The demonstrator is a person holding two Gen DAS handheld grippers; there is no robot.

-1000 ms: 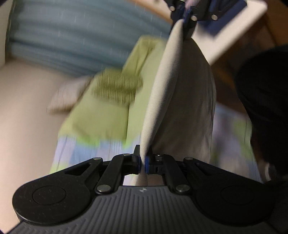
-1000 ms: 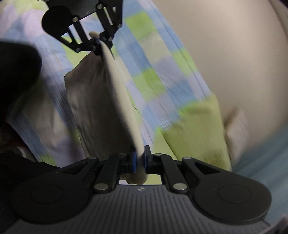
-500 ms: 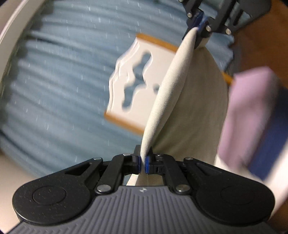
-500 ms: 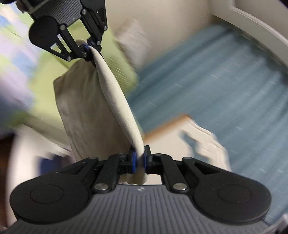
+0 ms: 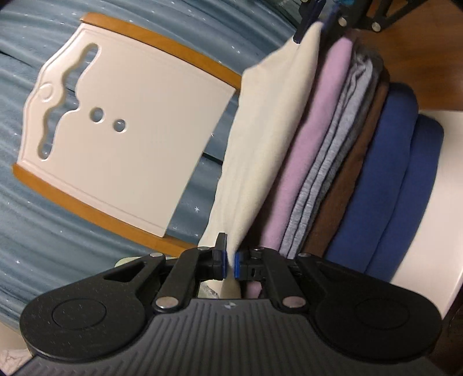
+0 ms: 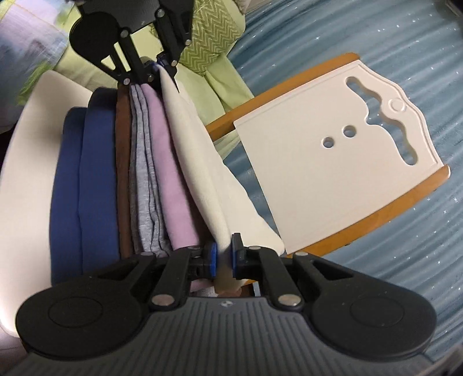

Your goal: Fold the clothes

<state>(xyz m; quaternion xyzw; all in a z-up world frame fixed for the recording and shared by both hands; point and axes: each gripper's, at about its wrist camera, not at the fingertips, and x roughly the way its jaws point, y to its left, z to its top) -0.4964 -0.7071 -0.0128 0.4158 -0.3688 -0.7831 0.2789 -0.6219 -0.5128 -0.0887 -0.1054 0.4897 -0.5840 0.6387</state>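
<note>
A folded cream cloth (image 5: 260,144) lies stretched between my two grippers, resting against the top of a stack of folded clothes: purple (image 5: 312,162), grey (image 5: 332,179), brown (image 5: 347,191) and dark blue (image 5: 385,188). My left gripper (image 5: 228,260) is shut on one end of the cream cloth. In the right wrist view, my right gripper (image 6: 223,257) is shut on the other end of the cream cloth (image 6: 196,162). Each gripper shows at the top of the other's view: the right gripper (image 5: 315,17) and the left gripper (image 6: 157,65).
The stack sits on a white seat (image 6: 26,173). Beside it is a white chair back with an orange frame (image 6: 332,173), with cut-out holes. Blue ribbed fabric (image 5: 58,245) lies behind it. A green zigzag pillow (image 6: 214,37) and green bedding are beyond the left gripper.
Both grippers swung the cream cloth away from the checked bedding, past the chair back, and brought it down onto the stack of folded clothes. Both stay shut on it.
</note>
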